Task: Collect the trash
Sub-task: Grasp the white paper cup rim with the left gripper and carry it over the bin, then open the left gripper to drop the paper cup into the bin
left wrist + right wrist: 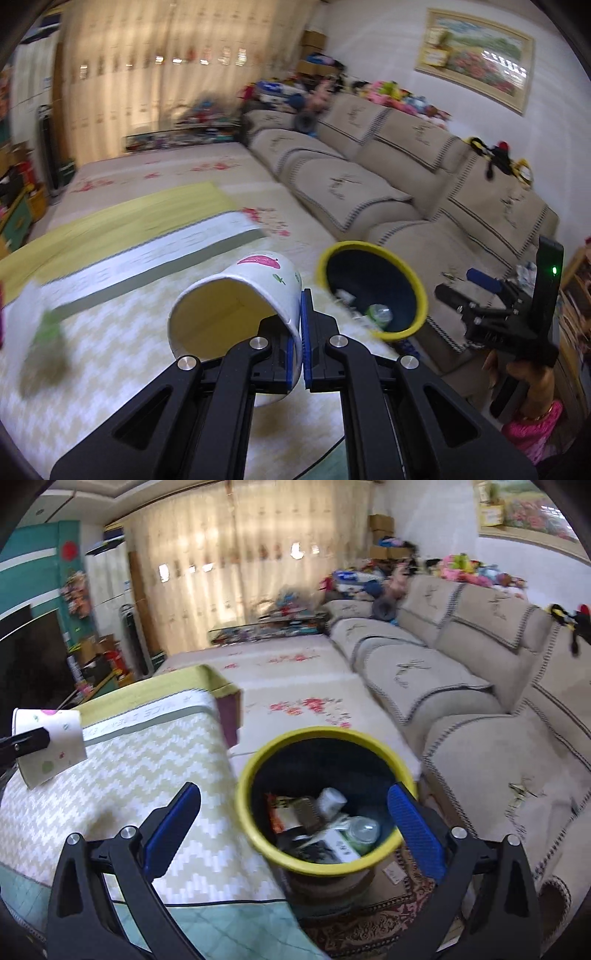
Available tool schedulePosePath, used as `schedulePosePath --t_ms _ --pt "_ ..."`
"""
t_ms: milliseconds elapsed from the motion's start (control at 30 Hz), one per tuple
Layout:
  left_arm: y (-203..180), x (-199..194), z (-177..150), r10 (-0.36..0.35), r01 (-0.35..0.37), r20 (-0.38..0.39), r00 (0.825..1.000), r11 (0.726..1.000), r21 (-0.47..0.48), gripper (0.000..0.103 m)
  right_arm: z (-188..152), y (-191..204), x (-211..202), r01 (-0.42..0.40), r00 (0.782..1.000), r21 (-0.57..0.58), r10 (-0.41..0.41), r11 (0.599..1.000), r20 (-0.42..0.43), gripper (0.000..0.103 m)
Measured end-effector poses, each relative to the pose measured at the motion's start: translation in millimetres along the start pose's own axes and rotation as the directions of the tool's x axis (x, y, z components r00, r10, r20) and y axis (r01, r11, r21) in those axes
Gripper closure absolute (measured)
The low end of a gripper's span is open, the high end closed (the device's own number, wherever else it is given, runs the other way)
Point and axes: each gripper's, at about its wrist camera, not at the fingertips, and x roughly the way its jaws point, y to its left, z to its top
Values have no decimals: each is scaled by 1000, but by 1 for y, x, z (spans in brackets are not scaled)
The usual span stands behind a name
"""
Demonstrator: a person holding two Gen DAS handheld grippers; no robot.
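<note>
The white paper cup with pink and green prints (pixel 236 295) is pinched by its wall in my left gripper (pixel 300 332), held on its side above the zigzag-patterned table cover (pixel 122 350). Just beyond it stands the yellow-rimmed dark trash bin (pixel 317 738), holding wrappers and a clear bottle (pixel 360 832). My right gripper (pixel 295 827) hangs spread wide and empty over the bin, beside the beige sofa (pixel 461 701).

Cream curtains (pixel 229 565) glow with daylight across the upper middle of the right wrist view. A long beige sofa (pixel 461 686) runs down the right side, toys heaped along its back. Above it, upper right, hangs a framed landscape painting (pixel 476 55). A dark television (pixel 29 664) and teal wall panel (pixel 33 561) fill the left.
</note>
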Motion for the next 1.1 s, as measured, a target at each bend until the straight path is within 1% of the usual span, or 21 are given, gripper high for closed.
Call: schedulePosePath --t_ms 33,100,233,300,433,533,567,667,733,767,800,833,867,967,1033,1067,1100 --pt "-10 12 8 -34 34 -13 999 999 13 99 -1 -4 -2 15 1000 -9 -15 1000 1 6" --pt "-28 30 18 -73 74 -33 997 997 34 99 -2 -10 -5 45 999 -14 -45 999 4 6" --pt "-59 68 35 -143 149 -84 986 987 68 99 -8 -33 -9 62 998 22 -62 998 7 6" --pt "-79 90 41 -164 175 -115 980 980 91 99 -12 -42 -8 75 997 36 -75 997 -6 6" --pt "-108 135 47 -178 199 -168 969 973 114 99 -18 -58 -13 99 995 49 -99 994 -11 6" --pt "-128 171 48 -182 209 -215 959 972 111 99 -22 -68 -19 116 993 55 -115 992 -8 6" --pt "-133 180 48 -184 214 -227 956 971 111 99 -23 -71 -21 121 993 59 -121 991 -8 6" --pt "-146 210 51 -167 200 -247 955 973 115 98 -26 -78 -26 137 991 73 -136 988 -7 6" --pt "-149 225 51 -171 205 -268 948 973 102 97 -27 -81 -28 142 990 80 -142 987 -4 6" --pt "-150 233 50 -166 199 -276 947 975 94 91 -27 -82 -29 143 990 82 -144 986 -4 6" --pt "-149 239 49 -157 188 -283 946 978 86 77 -28 -81 -29 145 989 81 -145 986 -5 6" --pt "-147 243 49 -152 181 -285 946 980 80 68 -28 -81 -29 146 989 80 -146 986 -7 6" --pt "-145 246 48 -145 173 -285 947 982 73 55 -28 -80 -29 145 989 78 -144 986 -9 6" --pt "-132 237 47 -134 155 -274 952 986 54 50 -27 -74 -28 138 990 64 -138 988 -12 6" --pt "-118 214 46 -124 140 -245 962 989 47 39 -26 -69 -26 133 991 54 -132 990 -14 6" --pt "-111 201 46 -114 128 -226 967 991 47 30 -26 -66 -25 128 992 50 -127 991 -15 6" --pt "-102 183 46 -98 109 -198 975 993 44 28 -25 -65 -25 124 992 48 -123 991 -15 6"
